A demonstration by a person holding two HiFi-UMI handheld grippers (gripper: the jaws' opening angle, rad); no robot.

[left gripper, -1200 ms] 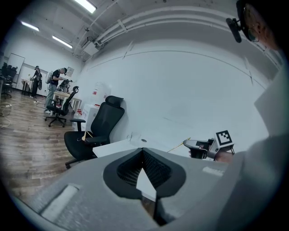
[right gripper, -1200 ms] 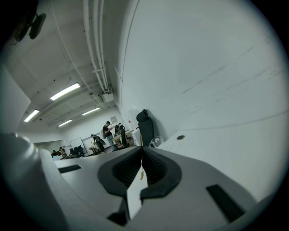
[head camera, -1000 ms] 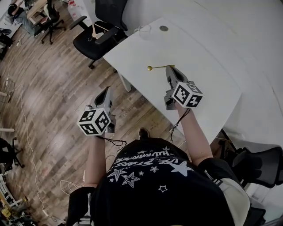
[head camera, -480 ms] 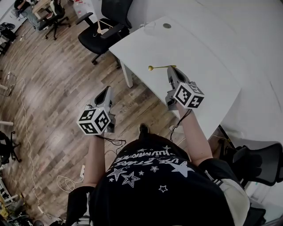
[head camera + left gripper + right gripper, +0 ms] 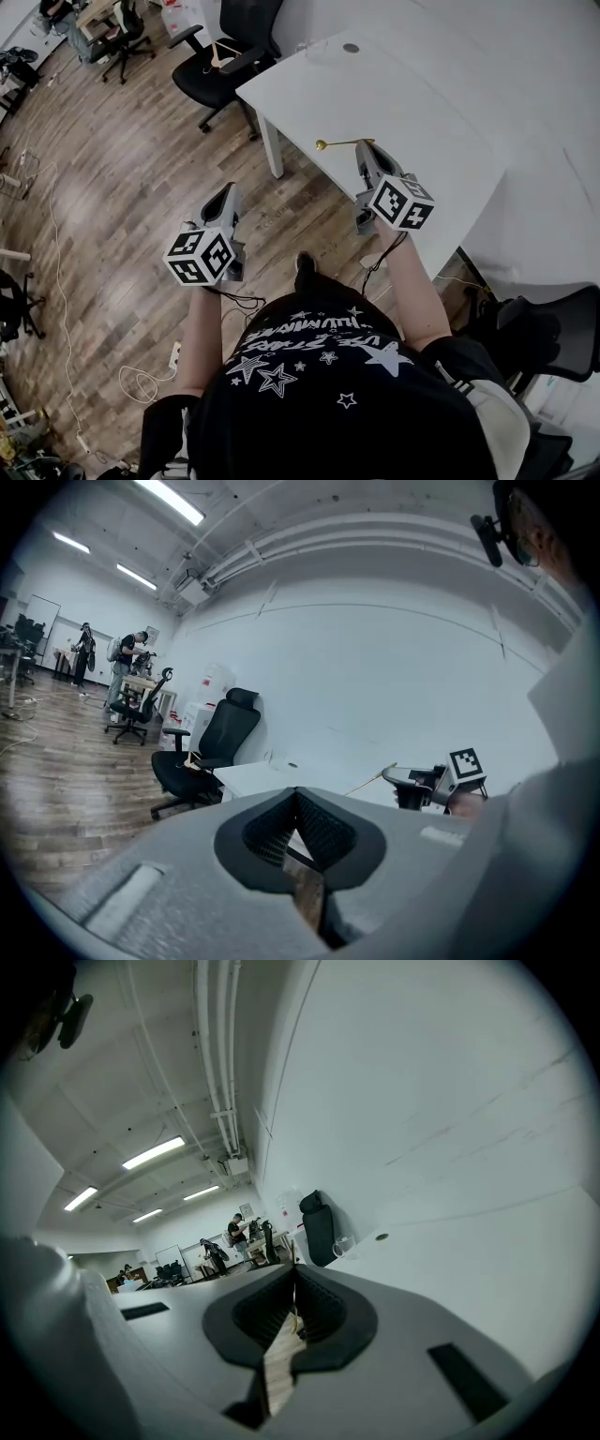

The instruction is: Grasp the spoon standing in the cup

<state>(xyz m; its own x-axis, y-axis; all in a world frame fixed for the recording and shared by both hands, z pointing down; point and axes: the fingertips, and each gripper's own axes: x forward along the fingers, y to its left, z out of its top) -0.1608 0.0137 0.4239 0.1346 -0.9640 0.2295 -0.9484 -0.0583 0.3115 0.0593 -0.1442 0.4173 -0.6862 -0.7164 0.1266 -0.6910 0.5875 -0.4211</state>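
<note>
Grey right gripper (image 5: 367,148) stayed clamped, jaws nearly together on the thin handle of the gold spoon (image 5: 337,142), which poked sideways above the smooth white table (image 5: 422,103). Nothing had shifted, so the grasp looked done, well apart from the clear glass cup (image 5: 344,1246). Left gripper (image 5: 227,194) was closed and empty over the wood floor (image 5: 112,187).

1. A white rectangular table (image 5: 412,103) stands against a white wall, with a small round grey grommet (image 5: 351,48) set near its far corner.
2. A black wheeled office chair (image 5: 230,66) stands on the floor just beside the table's far left corner, and a pale thin object lies on its seat.
3. The brown wood-plank floor (image 5: 112,178) carries a thin white cable (image 5: 58,291) near its left edge.
4. A second black office chair (image 5: 127,37) stands well apart, towards the floor's far left corner.
5. A third black chair (image 5: 544,342) stands beside the table's near right end.
</note>
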